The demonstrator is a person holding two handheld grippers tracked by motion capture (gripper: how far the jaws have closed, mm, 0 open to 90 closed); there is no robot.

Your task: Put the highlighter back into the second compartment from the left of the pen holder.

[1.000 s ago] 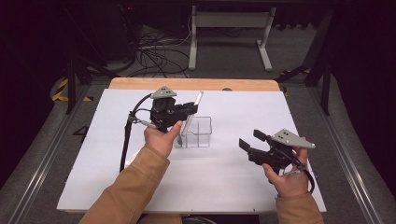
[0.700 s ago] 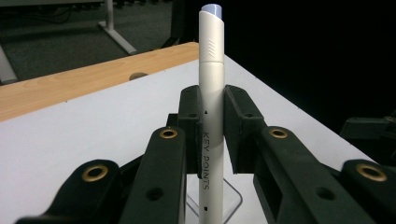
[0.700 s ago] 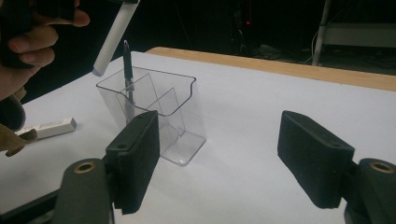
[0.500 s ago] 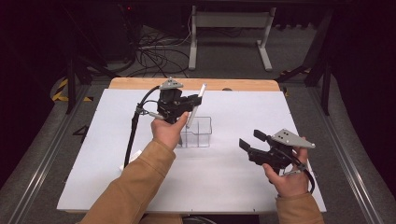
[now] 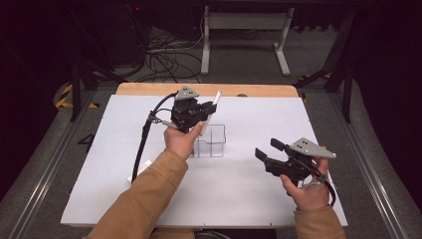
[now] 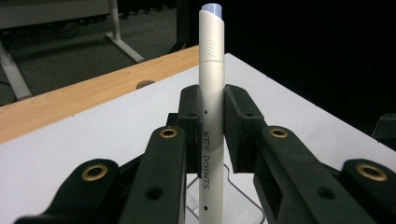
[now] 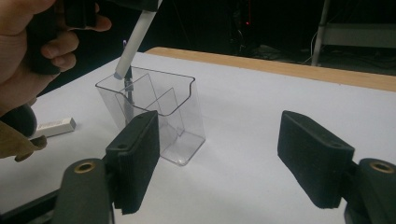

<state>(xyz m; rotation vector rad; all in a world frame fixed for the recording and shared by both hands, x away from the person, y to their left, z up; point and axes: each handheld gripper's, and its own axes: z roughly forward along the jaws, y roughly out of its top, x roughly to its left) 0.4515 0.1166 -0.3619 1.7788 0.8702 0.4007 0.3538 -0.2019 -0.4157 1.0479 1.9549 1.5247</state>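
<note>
Holding a white pen [image 6: 212,93] pinched between its black jaws, the left hand-held gripper [image 5: 191,112] keeps the lower tip just above the rim of the clear divided holder [image 7: 156,109] on the desk [image 5: 249,199]. The pen leans, so the tip may catch the rim or a divider and tip the light holder over. The right hand-held gripper [image 5: 266,152] is spread and empty, well apart. On the pen one reads "KEY POINTS".

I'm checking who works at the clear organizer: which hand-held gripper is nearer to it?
Left. The left hand-held gripper hovers right above the clear organizer, holding a white pen over its rim. The right hand-held gripper stands open, off to its side.
</note>
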